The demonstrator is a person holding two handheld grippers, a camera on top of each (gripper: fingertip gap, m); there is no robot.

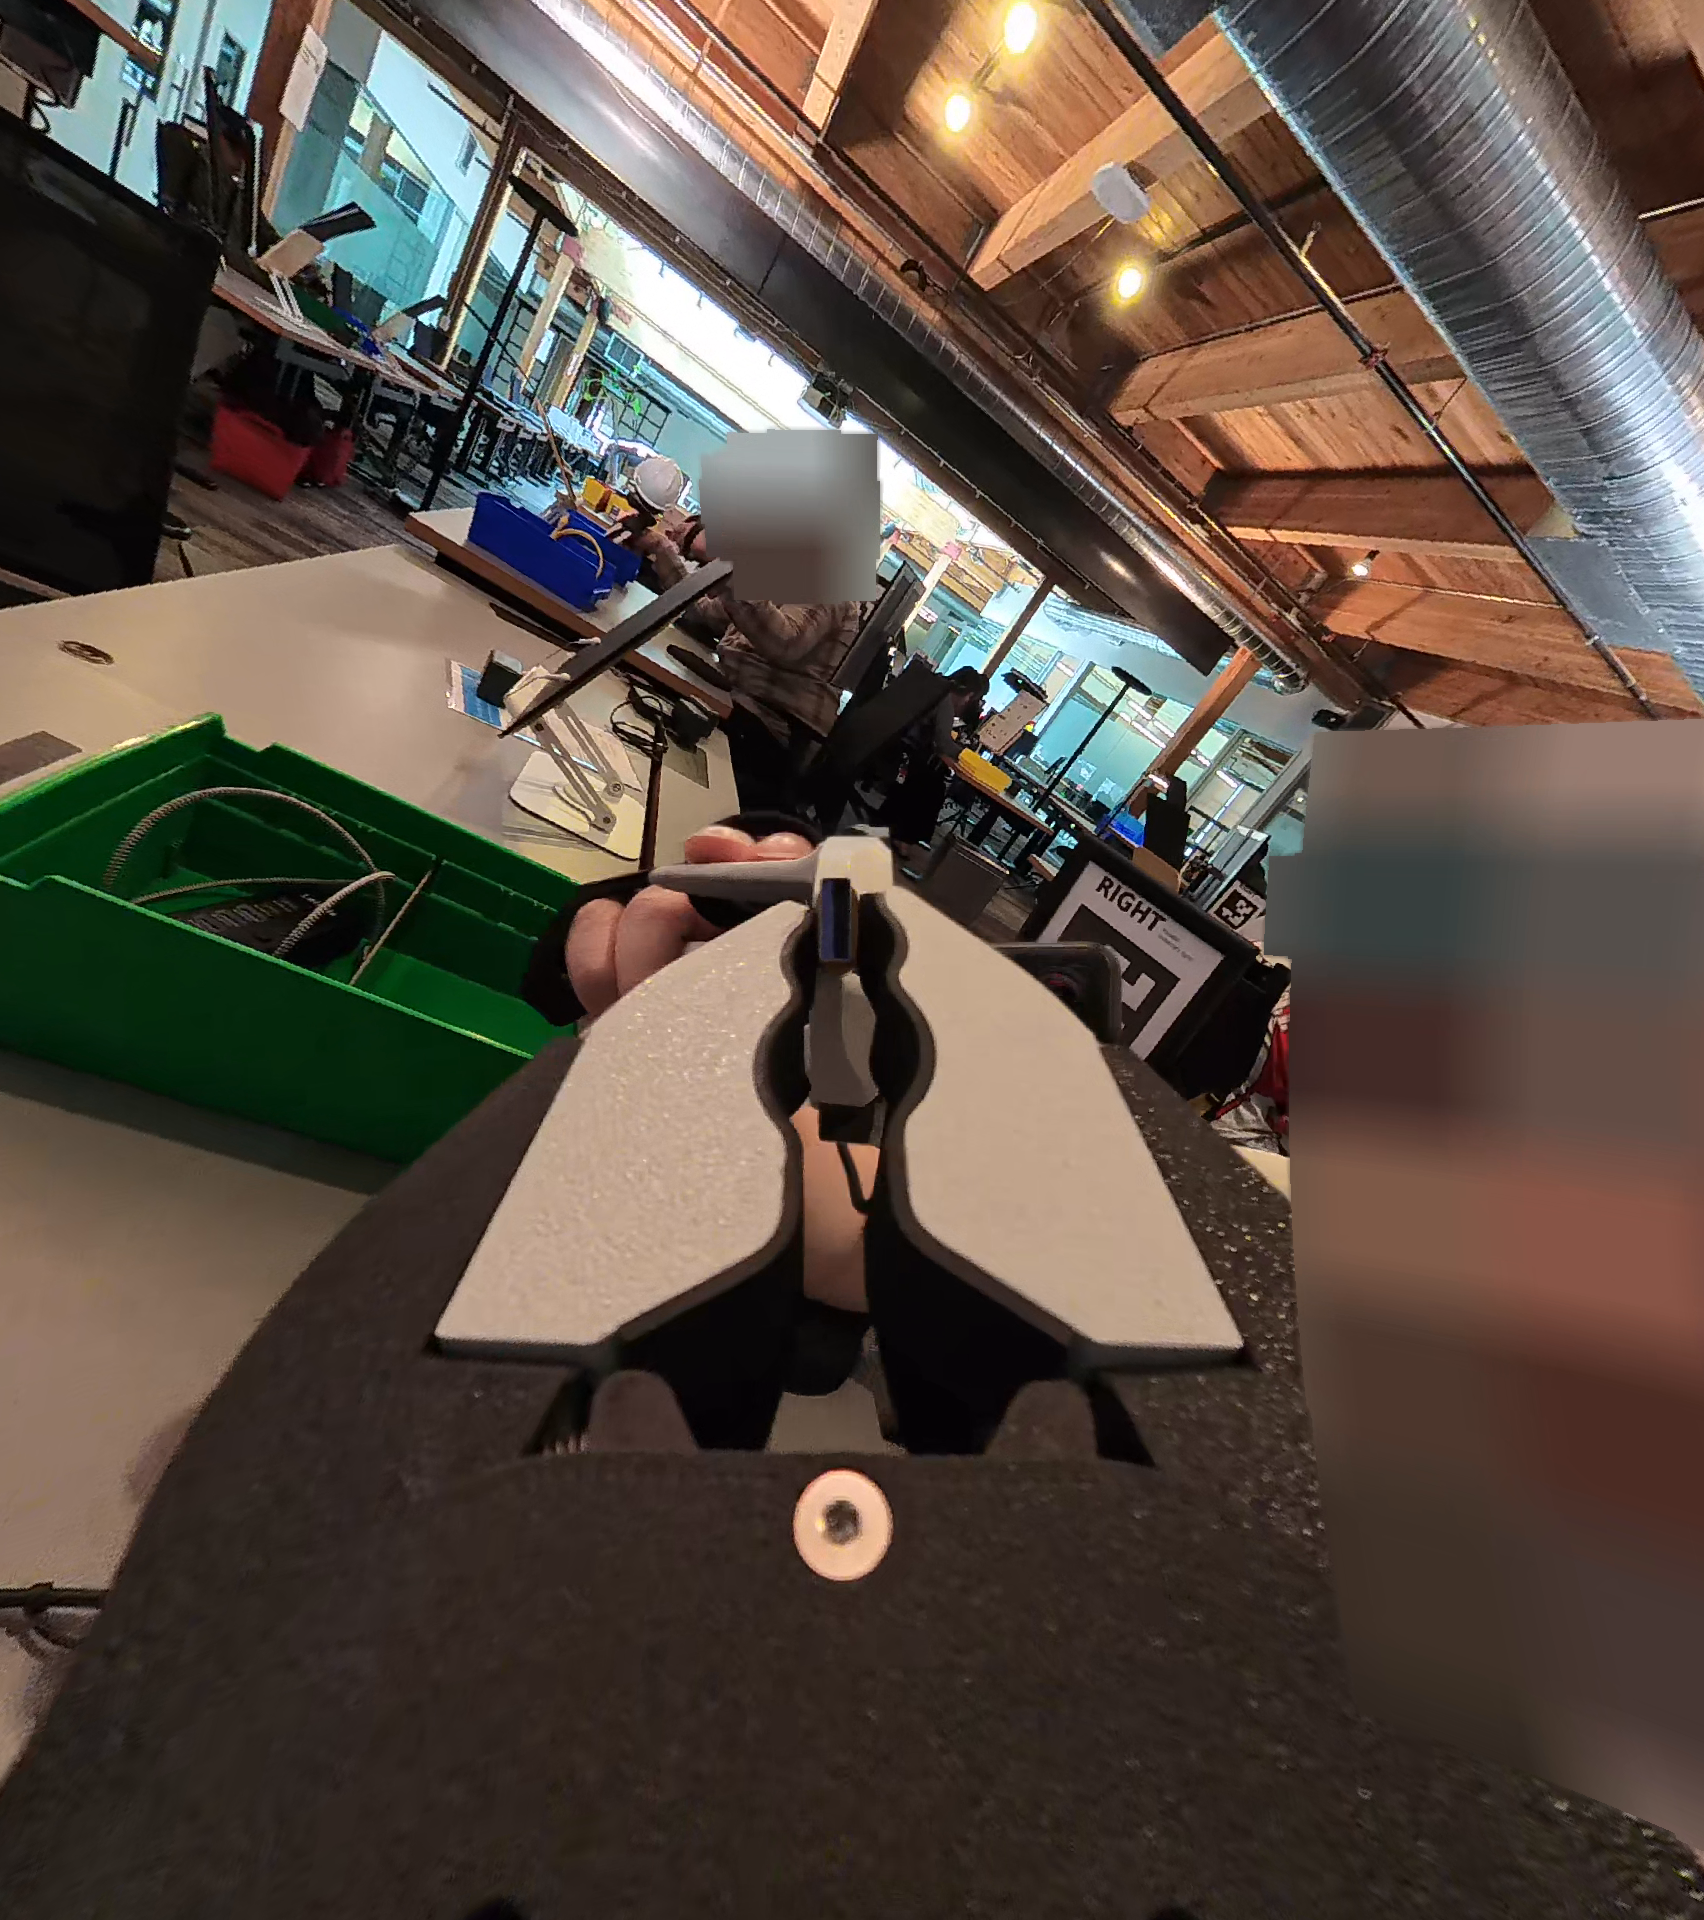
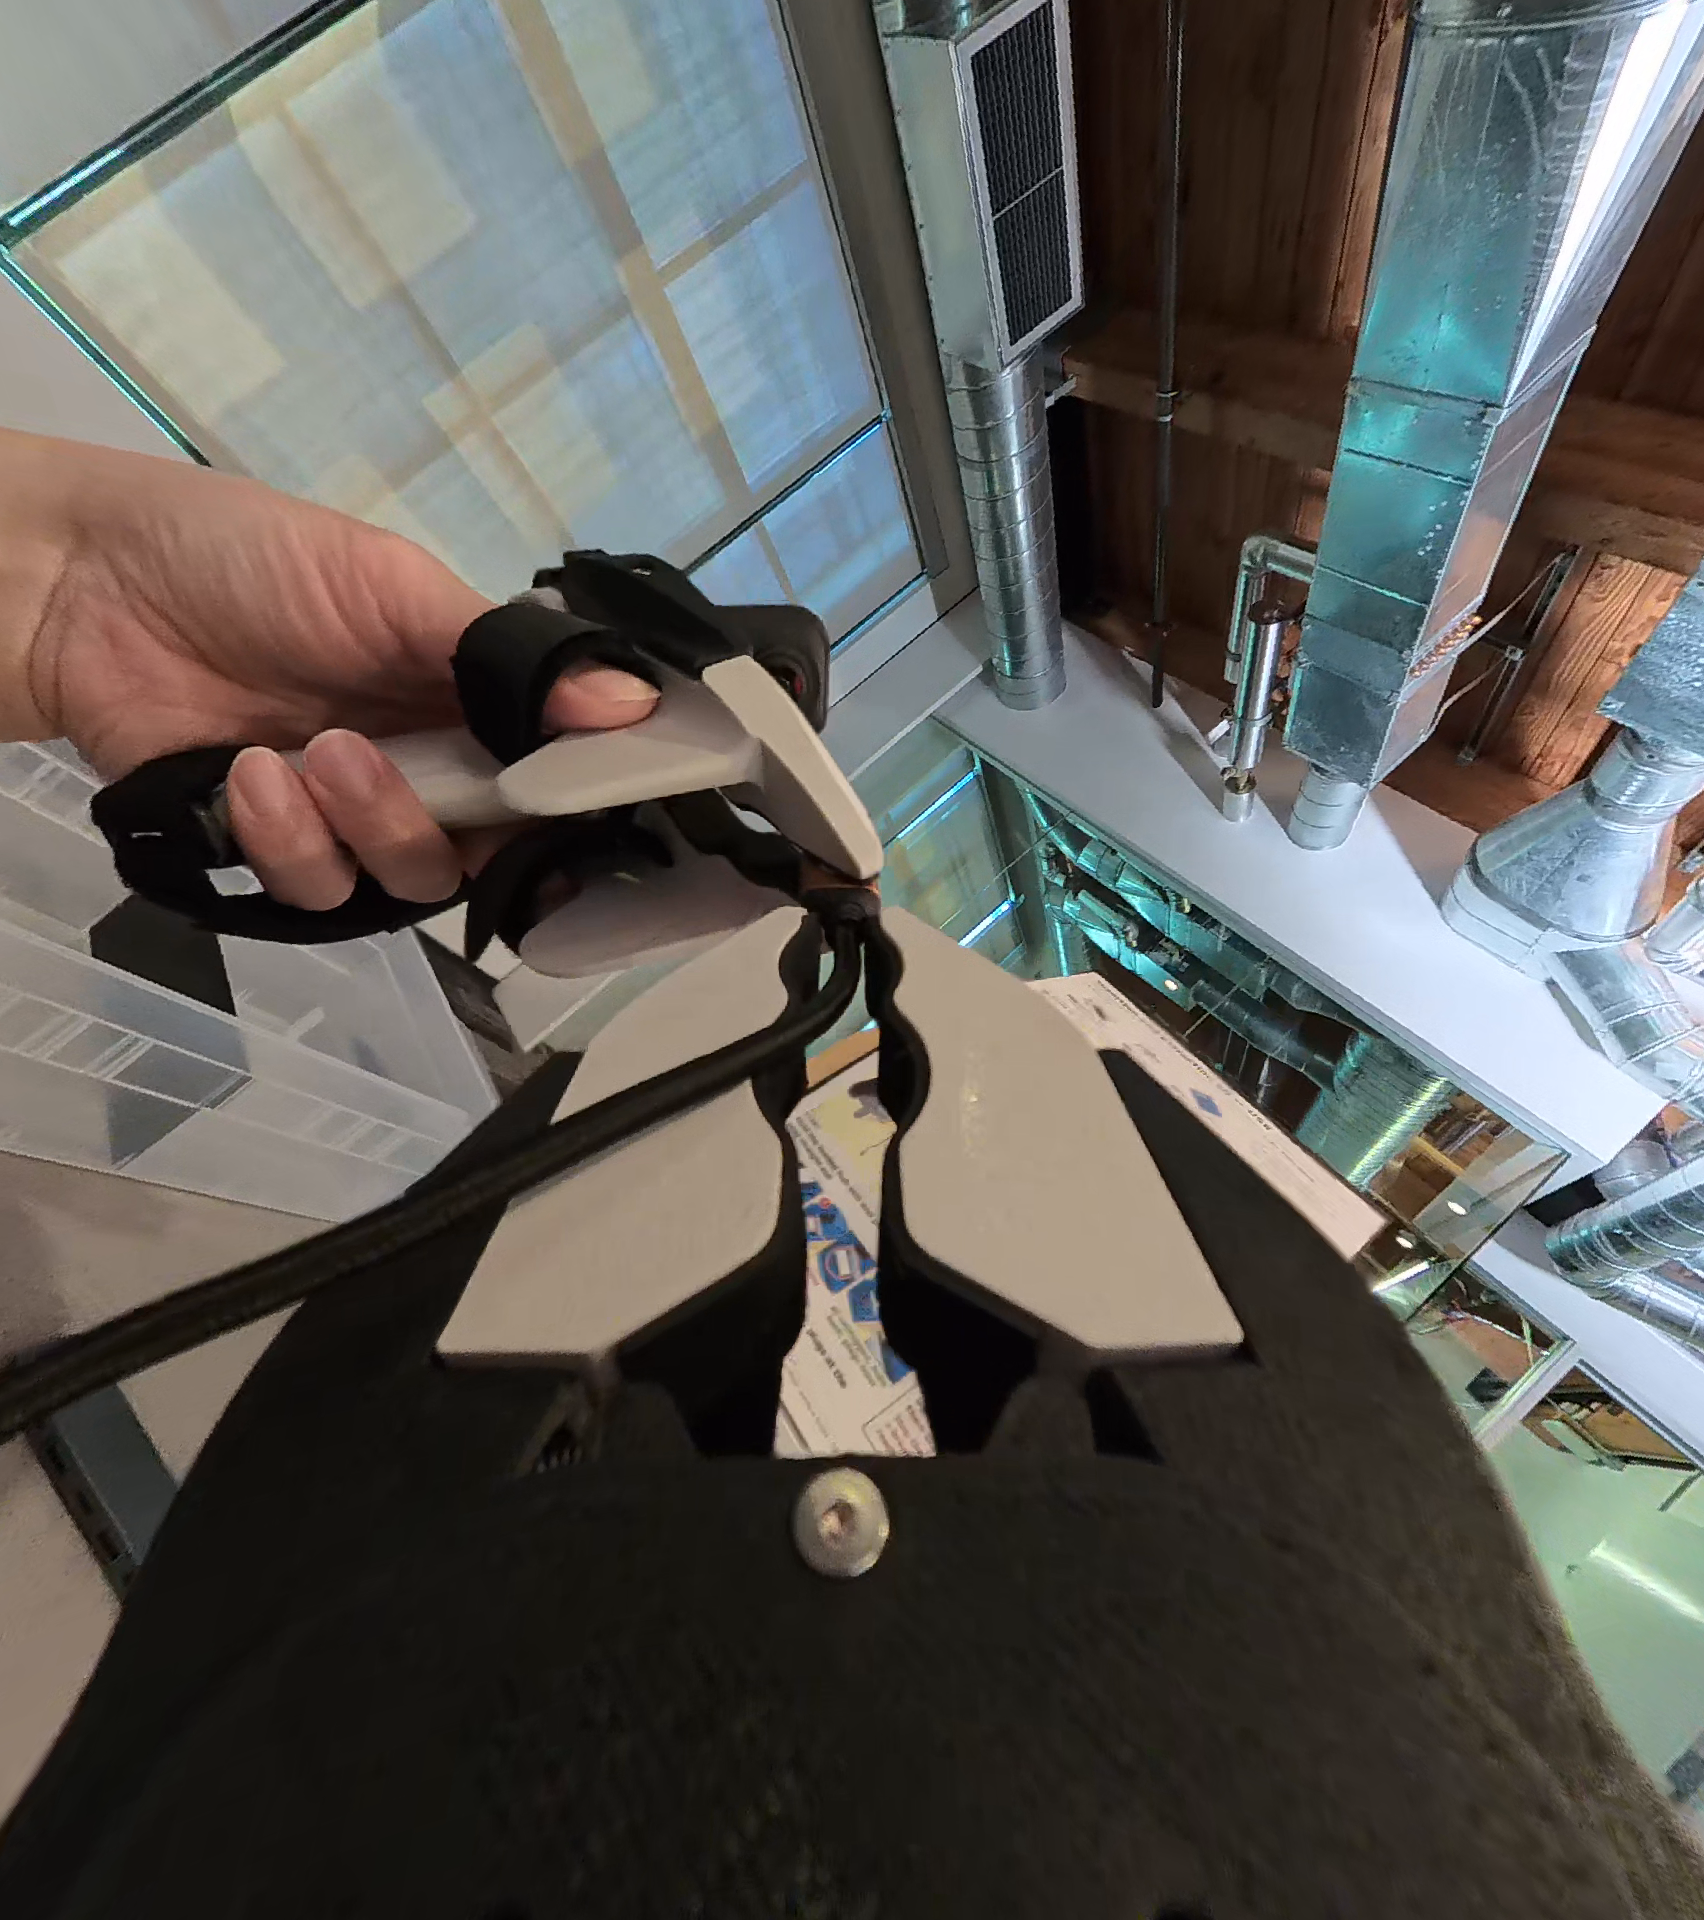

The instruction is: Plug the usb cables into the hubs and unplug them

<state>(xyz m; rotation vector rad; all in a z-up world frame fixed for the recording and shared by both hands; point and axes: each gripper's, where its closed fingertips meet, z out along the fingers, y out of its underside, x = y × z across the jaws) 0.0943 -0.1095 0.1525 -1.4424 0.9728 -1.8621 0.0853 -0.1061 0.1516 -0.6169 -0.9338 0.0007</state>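
Observation:
My left gripper (image 1: 837, 914) is shut on a grey usb connector (image 1: 835, 1049) with a blue insert. The connector stands upright between the fingers, and a thin black lead hangs from its base. The tip of my right gripper (image 1: 853, 860), held by a hand (image 1: 640, 935), meets the connector's end. In the right wrist view my right gripper (image 2: 843, 920) is shut on a black braided usb cable (image 2: 619, 1101) near its end. The cable trails off to the lower left. The left gripper (image 2: 822, 883) touches the cable end from above. The joint itself is hidden.
A green bin (image 1: 204, 1039) on the white table at the left holds braided cables and a dark hub (image 1: 245, 920). A tablet on a stand (image 1: 599, 665) and a seated person are behind it. A marker board (image 1: 1139, 956) stands at the right. Clear plastic bins (image 2: 100, 987) and a printed sheet (image 2: 848, 1351) lie below. Left and right tips are no more than a few centimetres apart.

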